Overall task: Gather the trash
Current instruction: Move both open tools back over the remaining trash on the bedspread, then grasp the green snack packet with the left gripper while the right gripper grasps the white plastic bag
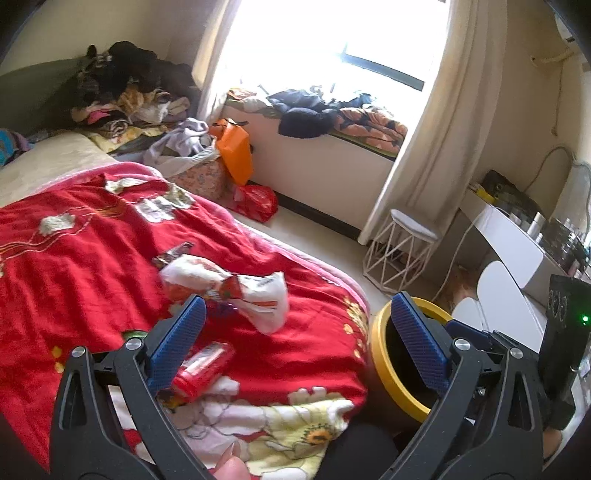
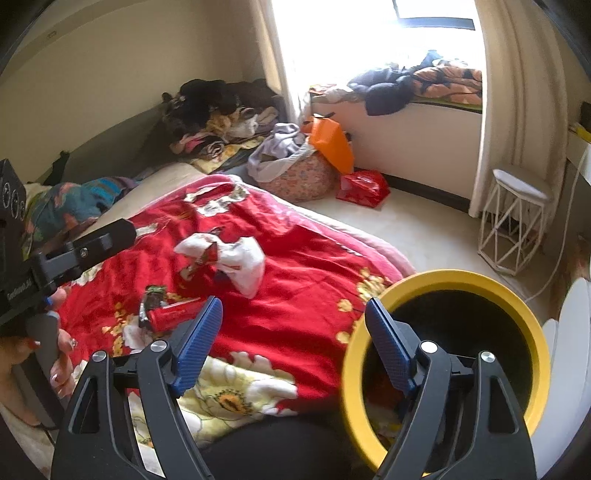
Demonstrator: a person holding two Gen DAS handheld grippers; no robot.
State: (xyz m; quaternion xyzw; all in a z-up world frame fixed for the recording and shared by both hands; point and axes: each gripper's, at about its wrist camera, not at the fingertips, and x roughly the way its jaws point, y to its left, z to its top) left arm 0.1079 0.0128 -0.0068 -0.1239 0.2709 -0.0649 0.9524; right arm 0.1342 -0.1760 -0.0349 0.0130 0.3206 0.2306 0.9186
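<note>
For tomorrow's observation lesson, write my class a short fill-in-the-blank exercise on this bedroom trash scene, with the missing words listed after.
1. The trash bin beside the bed has a ____ rim.
2. The crumpled white wrapper lies on a ____ blanket.
3. Both the left claw and the right claw have their jaws ____.
4. The stool near the curtain is ____ in colour.

Missing words: yellow; red; open; white

Bedroom, daylight | cream walls, pale floor | sunlit window behind beige curtains | clothes heaped on window seat | white wire stool beside white desk
</note>
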